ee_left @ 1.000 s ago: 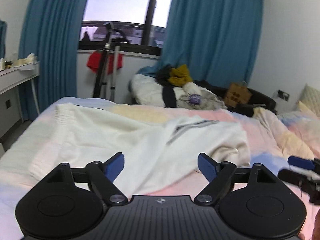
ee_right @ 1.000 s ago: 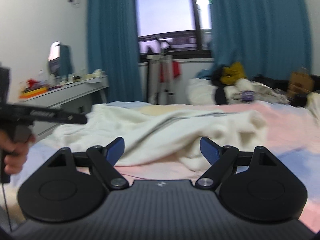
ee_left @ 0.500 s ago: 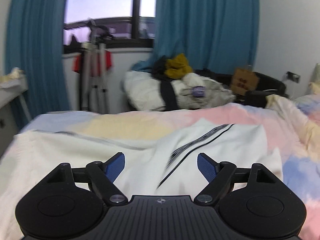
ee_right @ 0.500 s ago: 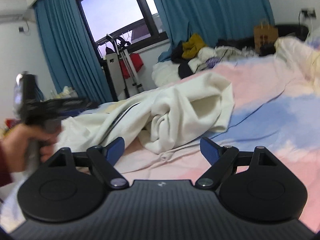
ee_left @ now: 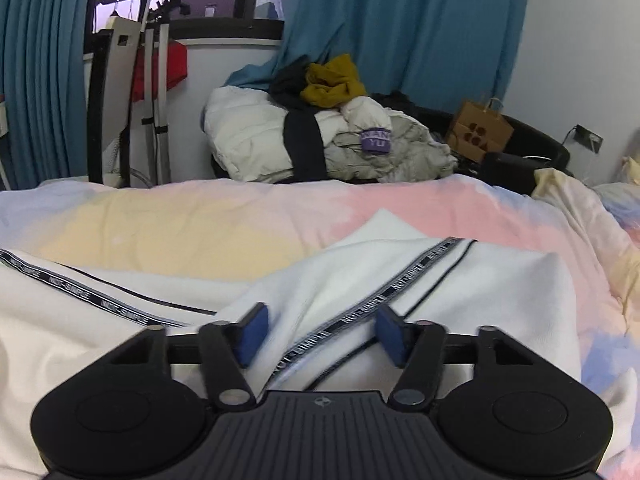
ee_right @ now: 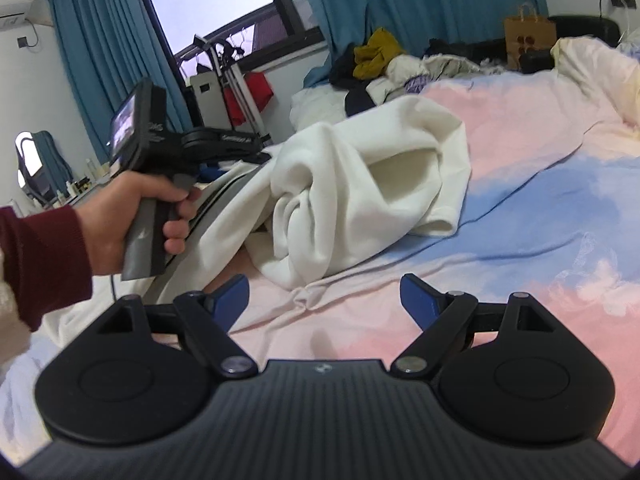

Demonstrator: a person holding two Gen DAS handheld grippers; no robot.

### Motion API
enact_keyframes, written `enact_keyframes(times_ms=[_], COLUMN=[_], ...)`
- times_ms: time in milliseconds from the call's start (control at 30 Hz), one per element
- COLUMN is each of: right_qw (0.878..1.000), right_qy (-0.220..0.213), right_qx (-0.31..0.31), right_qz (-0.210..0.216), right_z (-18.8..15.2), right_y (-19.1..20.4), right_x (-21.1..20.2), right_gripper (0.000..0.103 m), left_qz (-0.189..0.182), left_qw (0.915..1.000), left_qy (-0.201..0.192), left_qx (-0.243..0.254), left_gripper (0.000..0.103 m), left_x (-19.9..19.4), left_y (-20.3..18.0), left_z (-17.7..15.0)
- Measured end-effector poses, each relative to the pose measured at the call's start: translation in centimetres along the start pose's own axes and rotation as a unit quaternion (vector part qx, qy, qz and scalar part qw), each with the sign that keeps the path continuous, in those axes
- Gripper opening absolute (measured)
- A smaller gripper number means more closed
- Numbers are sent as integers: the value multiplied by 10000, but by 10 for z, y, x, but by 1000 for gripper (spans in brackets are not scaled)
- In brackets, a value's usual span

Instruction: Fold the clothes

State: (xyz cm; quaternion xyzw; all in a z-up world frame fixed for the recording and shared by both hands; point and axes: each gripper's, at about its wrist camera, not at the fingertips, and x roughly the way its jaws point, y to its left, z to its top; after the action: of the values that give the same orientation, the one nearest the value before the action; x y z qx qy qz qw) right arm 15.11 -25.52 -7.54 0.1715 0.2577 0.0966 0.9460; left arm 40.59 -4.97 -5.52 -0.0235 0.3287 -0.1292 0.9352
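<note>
A white garment (ee_left: 460,292) lay spread and partly bunched on a bed covered by a pastel pink, blue and yellow sheet (ee_left: 200,220). The left gripper (ee_left: 320,334) was lowered over the cloth, its jaws closing with a raised fold of the garment and its black lettered stripe (ee_left: 404,284) between the blue pads (ee_left: 252,332); the pads did not yet press on the fabric. A second run of the same stripe crossed the cloth at the left of the left wrist view. In the right wrist view, the right gripper (ee_right: 324,296) stood wide open and held nothing, poised above bare sheet just in front of the garment's crumpled, rolled end. The left hand (ee_right: 132,216), in a dark red sleeve (ee_right: 44,264), gripped the handle of its tool beside the cloth at the left of that view. Beyond the foot of the bed lay a heap of clothes (ee_left: 320,136) with a mustard-yellow piece on top, a brown paper bag (ee_left: 478,136) to its right, and blue curtains (ee_left: 404,28) flanking a window (ee_left: 192,0)
</note>
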Motion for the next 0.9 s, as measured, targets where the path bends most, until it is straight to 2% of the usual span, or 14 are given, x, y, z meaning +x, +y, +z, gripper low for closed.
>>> enact_keyframes(times_ms=[33,67,100,167,367,467,633,733,900], right_qw=[10000,10000,10000,9999,9998,9995,9986,9985,9983], right_qy=[36,41,45,33,-177,-300,-300,-170,-325], right_qx=[10,-17,-45,-100,-71,-7,-170,-178,-218], right_qz=[51,51,49,58,84,16,-394,-485,-438], right_z=[-1,-1,-1,-1,-1,1,2,-1,1], right_y=[-1,0,1,3,1,1,8,12,19], right_x=[0,0,0,-1,-18,-31,-45,-48,-63], right_gripper=[84,84,84,84,84,84,84,84,84], left_qz=[-26,36,98,193,-145,-347,-792,-887,-941], left_qw=[10000,10000,9999,9997,9977,9946,9858,9883,9927], left_qy=[3,-34,-71,-154,-574,-690,-689,-472,-212], left_qx=[-29,-1,26,83,328,696,1309,1145,731], left_gripper=[29,19,4,4,3,2,2,2,2], left_x=[-2,-9,-16,-32,-122,-171,-236,-250,-249], left_y=[-1,-3,-4,-7,-30,-48,-71,-69,-56], left_z=[-1,-2,-4,-5,-2,-16,-77,-123,-197])
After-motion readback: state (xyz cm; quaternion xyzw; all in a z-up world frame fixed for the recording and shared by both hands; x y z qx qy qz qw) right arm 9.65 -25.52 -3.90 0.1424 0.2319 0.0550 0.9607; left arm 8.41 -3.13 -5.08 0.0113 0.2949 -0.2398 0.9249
